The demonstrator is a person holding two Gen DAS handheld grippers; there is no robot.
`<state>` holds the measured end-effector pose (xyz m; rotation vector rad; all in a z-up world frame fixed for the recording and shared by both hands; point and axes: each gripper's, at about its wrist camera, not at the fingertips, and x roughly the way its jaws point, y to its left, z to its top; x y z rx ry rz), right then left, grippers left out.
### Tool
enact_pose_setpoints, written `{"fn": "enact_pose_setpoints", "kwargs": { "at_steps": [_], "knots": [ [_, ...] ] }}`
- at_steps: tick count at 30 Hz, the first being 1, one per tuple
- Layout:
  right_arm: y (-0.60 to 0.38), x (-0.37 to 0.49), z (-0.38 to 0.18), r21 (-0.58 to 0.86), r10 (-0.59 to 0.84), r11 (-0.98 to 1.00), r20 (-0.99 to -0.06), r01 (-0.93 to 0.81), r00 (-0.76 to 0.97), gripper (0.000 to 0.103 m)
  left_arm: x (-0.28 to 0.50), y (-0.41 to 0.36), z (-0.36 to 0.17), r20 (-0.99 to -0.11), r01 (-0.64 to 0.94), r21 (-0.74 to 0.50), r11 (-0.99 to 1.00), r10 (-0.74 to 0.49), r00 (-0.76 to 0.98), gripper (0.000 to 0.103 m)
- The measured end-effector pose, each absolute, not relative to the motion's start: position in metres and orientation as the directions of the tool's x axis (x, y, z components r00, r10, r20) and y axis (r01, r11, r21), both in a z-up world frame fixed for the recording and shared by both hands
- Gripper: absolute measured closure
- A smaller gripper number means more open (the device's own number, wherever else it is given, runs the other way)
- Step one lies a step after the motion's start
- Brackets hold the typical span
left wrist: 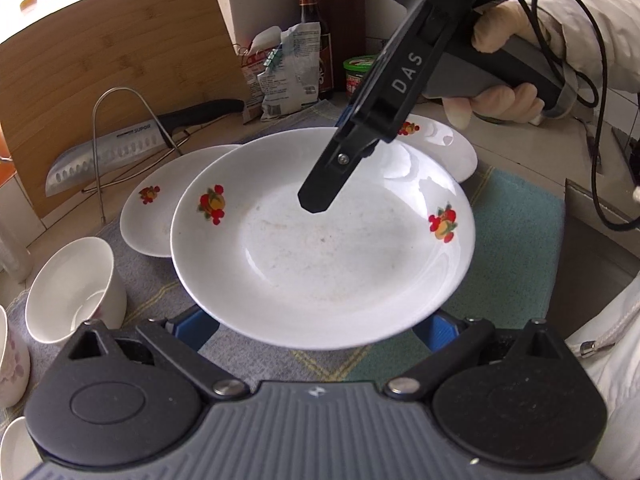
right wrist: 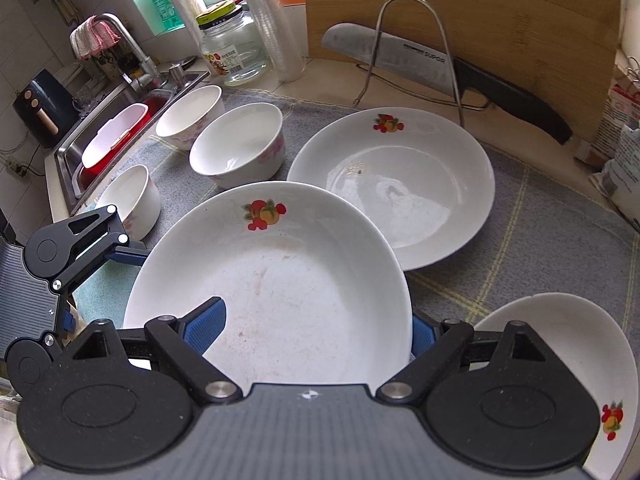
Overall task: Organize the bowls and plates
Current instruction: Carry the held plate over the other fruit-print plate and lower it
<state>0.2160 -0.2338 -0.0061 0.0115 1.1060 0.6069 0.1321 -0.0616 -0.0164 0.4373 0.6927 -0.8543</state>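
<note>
Both tools carry one plate [right wrist: 280, 280] between them, raised off the mat [right wrist: 520, 280] above the bench. The right tool [right wrist: 316, 330] stands wide, one blue pad over the rim inside the dish and the other under it at the near edge. The left tool [left wrist: 318, 326] grips the opposite edge. Its blue pads show at either side below the rim, though the plate hides how they meet it, so I take it as gripped and not merely cradled.

The job looks barely begun. Two more plates lie flat and apart on the mat: the far plate [right wrist: 400, 184] near the rack [right wrist: 416, 52], and the near plate [right wrist: 568, 360] at the right. No stack exists yet. Three bowls [right wrist: 240, 144] also stand loose toward the sink [right wrist: 68, 160], none nested. The held plate most likely goes onto one of the flat ones. After that come the third plate and all the bowls.

All three plates bear a red and orange fruit print. The knife [right wrist: 400, 60] in the rack reads "SUPOR". The right tool's arm, seen from the left camera, reads "DAS". A jar [right wrist: 232, 52] and a packet [left wrist: 288, 68] carry labels too small to read.
</note>
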Motion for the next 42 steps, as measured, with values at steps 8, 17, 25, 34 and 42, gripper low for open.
{"fn": "enact_pose_setpoints", "kwargs": {
  "at_steps": [8, 17, 25, 34, 42],
  "knots": [
    [-0.282, 0.210, -0.006, 0.299, 0.436, 0.875, -0.829, -0.380, 0.351, 0.009, 0.144, -0.102, -0.016, -0.715, 0.847, 0.075, 0.527, -0.563, 0.414, 0.002],
    [-0.334, 0.203, -0.011, 0.302, 0.399, 0.909, -0.829, -0.286, 0.392, 0.009, 0.153, -0.149, -0.020, -0.723, 0.891, 0.072, 0.448, -0.592, 0.356, 0.002],
    [-0.368, 0.197, -0.017, 0.301, 0.373, 0.925, -0.832, -0.230, 0.411, 0.009, 0.159, -0.182, -0.029, -0.733, 0.914, 0.074, 0.399, -0.600, 0.321, 0.002],
    [-0.391, 0.196, -0.028, 0.307, 0.360, 0.932, -0.837, -0.191, 0.412, 0.009, 0.168, -0.205, -0.039, -0.747, 0.924, 0.065, 0.378, -0.595, 0.296, 0.002],
    [-0.400, 0.197, -0.035, 0.312, 0.358, 0.933, -0.840, -0.179, 0.407, 0.009, 0.173, -0.215, -0.044, -0.758, 0.924, 0.051, 0.378, -0.588, 0.282, 0.002]
  ]
}}
